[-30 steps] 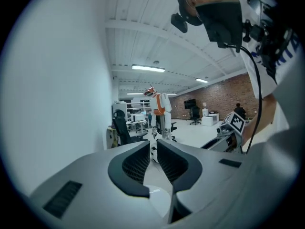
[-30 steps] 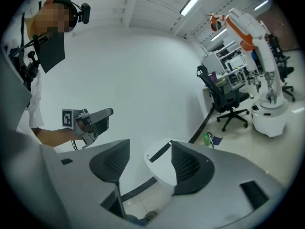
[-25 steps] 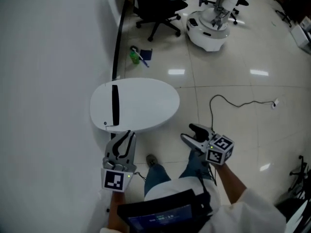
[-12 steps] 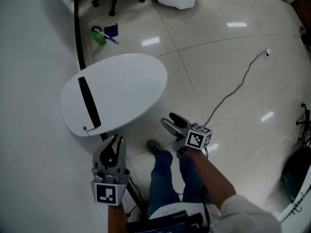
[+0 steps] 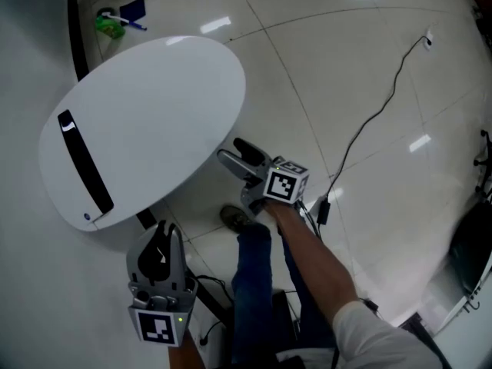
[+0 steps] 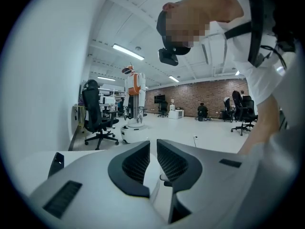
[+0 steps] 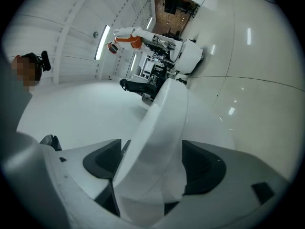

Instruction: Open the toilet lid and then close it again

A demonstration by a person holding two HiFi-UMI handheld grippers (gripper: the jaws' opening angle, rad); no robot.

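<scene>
The toilet's white oval lid [image 5: 146, 121] lies shut, with a black strip near its hinge end. My right gripper [image 5: 234, 160] is at the lid's front rim, turned on its side. In the right gripper view the lid's rim [image 7: 157, 128] runs between the jaws of the right gripper [image 7: 152, 166], which are opening; a gap shows on the right pad's side. My left gripper [image 5: 159, 244] hangs below the toilet near the wall, apart from the lid. In the left gripper view the left gripper [image 6: 152, 156] has its jaws nearly together with nothing between them.
A white wall runs along the left. A black pipe [image 5: 74, 37] and a green bottle [image 5: 111, 25] stand behind the toilet. A black cable [image 5: 377, 121] trails over the tiled floor at the right. The person's shoe [image 5: 234, 220] is just under the bowl. An office chair [image 6: 95, 113] stands farther off.
Both grippers have sunk lower. The right one rolled onto its side, reached the lid's front rim and spread its jaws. The head view has tipped closer to the toilet.
</scene>
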